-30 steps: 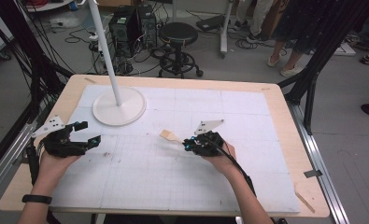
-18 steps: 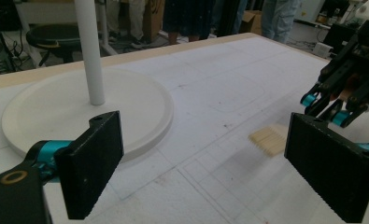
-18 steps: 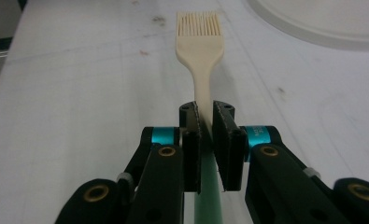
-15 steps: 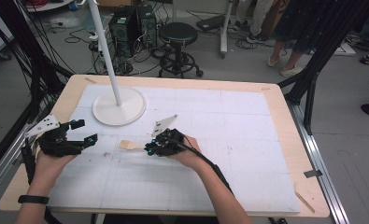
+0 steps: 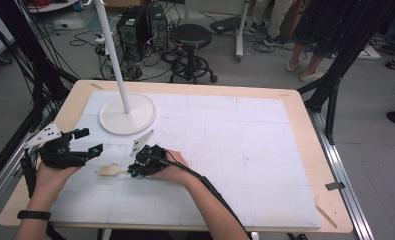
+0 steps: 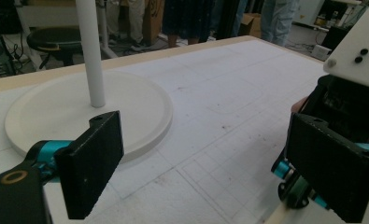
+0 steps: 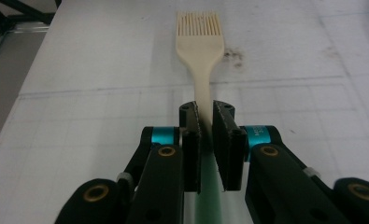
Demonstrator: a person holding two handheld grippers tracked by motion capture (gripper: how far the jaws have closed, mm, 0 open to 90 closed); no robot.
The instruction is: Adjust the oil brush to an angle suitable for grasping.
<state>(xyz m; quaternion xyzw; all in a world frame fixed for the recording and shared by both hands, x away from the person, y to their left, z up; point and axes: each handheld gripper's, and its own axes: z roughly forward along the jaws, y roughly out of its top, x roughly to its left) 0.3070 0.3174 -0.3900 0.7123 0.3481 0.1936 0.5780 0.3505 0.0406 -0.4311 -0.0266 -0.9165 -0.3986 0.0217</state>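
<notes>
So the right gripper has its fingers clenched on the handle of a cream pastry brush, bristle end sticking straight out ahead over the white mat. From the high view the brush sits low over the front left part of the bench, pointing toward the left gripper. That one's fingers are released, spread wide with nothing between them. The round white lamp base is just behind both grippers

no readable text, labels, brands or numbers anywhere
</notes>
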